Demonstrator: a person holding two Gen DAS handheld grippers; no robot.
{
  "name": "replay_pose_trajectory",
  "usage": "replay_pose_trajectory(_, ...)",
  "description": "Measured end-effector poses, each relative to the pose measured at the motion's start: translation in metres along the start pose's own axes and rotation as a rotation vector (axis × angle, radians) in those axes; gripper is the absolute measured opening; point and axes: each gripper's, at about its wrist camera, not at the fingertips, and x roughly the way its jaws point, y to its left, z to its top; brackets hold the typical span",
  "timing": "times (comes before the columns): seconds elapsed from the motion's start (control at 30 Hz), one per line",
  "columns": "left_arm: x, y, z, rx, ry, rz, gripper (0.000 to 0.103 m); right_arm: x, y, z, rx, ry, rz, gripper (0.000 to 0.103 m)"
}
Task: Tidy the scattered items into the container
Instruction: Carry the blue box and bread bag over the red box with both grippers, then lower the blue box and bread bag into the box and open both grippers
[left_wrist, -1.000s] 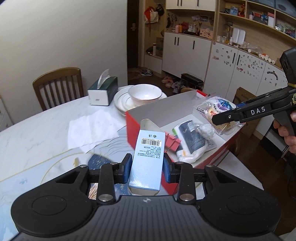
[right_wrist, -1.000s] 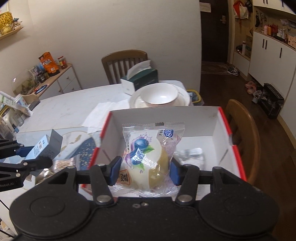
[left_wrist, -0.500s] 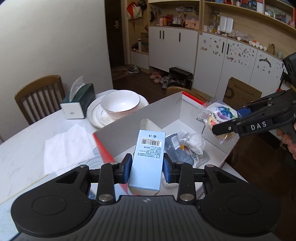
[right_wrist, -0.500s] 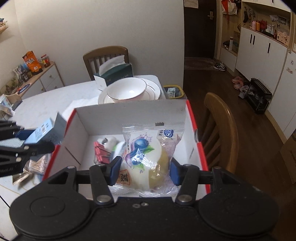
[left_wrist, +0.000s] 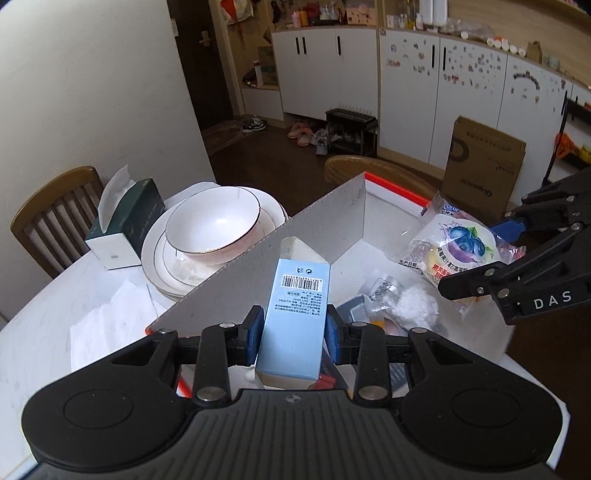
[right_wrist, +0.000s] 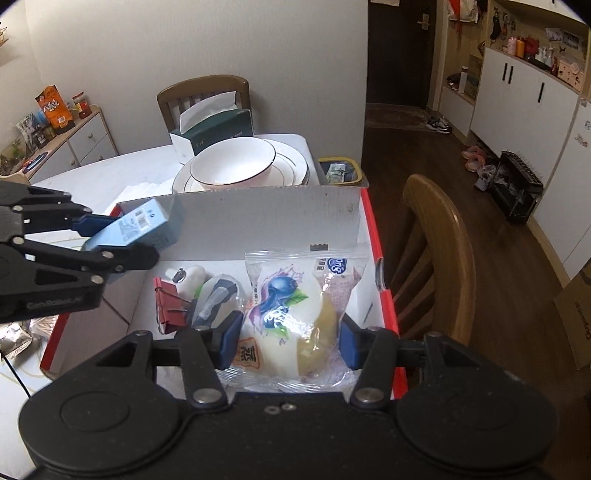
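My left gripper (left_wrist: 291, 341) is shut on a light blue carton (left_wrist: 297, 314) with a barcode, held over the near-left part of the red-edged cardboard box (left_wrist: 317, 210). In the right wrist view that left gripper (right_wrist: 122, 240) grips the blue carton (right_wrist: 144, 225) above the box's left wall. My right gripper (right_wrist: 288, 341) is shut on a clear-wrapped blueberry pastry (right_wrist: 295, 306) above the box (right_wrist: 266, 218). From the left wrist view the right gripper (left_wrist: 476, 258) holds the pastry (left_wrist: 454, 251) over the box's right side. Red clips (right_wrist: 170, 306) and wrapped items (right_wrist: 214, 295) lie inside.
A white bowl on stacked plates (right_wrist: 236, 166) and a green tissue box (right_wrist: 214, 129) stand behind the box. A white napkin (left_wrist: 107, 321) lies on the table. A wooden chair (right_wrist: 439, 251) stands right of the box, another behind the table. Foil packets (right_wrist: 14, 336) lie left.
Both grippers have moved in over the box and slightly down, each still gripping its item. The left one travelled farther, from outside the box's red wall to above its inside.
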Motion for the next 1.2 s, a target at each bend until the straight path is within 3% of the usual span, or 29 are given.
replay_pose_trajectory(0.67,0.066,-0.002,0.009,0.08,0.15,0.031,0.033,0.07,0.004,0.044,-0.164,0.122,0.014,0.053)
replay_pose_trajectory(1.2,0.087,0.002,0.006,0.053,0.239,0.001,0.033,0.089,0.009,0.039,-0.207,0.185,0.055,0.054)
